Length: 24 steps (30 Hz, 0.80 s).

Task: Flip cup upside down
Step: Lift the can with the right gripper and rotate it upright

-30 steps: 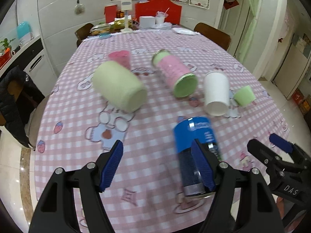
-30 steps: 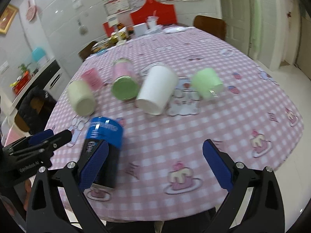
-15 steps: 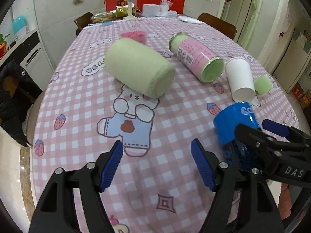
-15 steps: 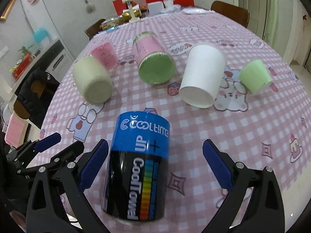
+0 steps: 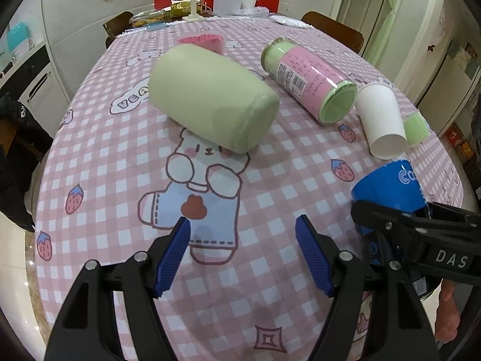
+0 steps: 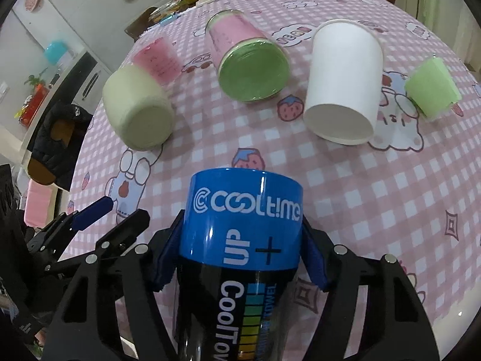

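Right tongs [image 6: 237, 258] clamped on blue cup [image 6: 245, 228], held near tabletop [image 6: 375, 180] front edge. Left tongs [image 5: 242, 257] spread apart, holding nothing, over bare cloth. Beyond lay green cup [image 5: 210, 96], pink canister [image 5: 309, 78], white cup [image 6: 342, 81].

A pink checked tablecloth [image 5: 114, 150] covers the table, with brown chairs [image 5: 333, 31] and white tiled walls [image 5: 75, 6] behind.

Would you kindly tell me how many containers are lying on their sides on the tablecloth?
4: pale green cup at left, pink-labelled canister, white paper cup, small green cup at right. Others may be hidden.
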Each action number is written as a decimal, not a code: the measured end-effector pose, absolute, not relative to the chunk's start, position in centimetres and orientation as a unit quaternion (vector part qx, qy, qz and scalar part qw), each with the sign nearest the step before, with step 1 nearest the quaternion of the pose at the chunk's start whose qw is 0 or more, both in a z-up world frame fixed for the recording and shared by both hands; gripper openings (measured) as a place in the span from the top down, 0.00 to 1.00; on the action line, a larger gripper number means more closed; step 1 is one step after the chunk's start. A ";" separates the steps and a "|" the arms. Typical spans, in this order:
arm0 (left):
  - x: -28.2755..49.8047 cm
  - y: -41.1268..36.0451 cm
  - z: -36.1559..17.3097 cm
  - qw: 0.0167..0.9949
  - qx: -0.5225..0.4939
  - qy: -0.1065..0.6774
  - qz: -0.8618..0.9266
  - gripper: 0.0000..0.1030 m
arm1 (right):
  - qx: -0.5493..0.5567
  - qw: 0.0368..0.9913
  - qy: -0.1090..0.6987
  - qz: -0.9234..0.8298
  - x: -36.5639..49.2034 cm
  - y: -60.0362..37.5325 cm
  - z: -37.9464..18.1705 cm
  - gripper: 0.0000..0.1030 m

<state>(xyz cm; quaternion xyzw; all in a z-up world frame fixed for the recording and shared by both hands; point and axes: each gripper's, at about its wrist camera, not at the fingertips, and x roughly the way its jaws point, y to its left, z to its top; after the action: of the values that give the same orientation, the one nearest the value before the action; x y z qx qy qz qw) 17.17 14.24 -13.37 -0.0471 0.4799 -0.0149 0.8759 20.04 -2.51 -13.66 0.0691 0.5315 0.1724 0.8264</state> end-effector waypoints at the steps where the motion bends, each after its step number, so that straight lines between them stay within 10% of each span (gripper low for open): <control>1: 17.2 14.3 -13.2 0.877 -0.050 0.478 -0.016 0.31 | 0.068 0.831 0.526 0.170 19.9 -2.6 -13.4 0.36; 24: 17.2 13.9 -11.1 0.890 -0.075 0.450 -0.015 0.31 | -0.024 0.913 0.393 0.109 19.8 -2.1 -9.6 0.38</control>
<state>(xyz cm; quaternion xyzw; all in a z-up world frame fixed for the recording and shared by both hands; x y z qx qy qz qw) 17.17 13.95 -11.10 -0.0746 0.4503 -0.0147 0.8896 19.79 -2.11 -9.56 -0.0237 0.3933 0.1089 0.9126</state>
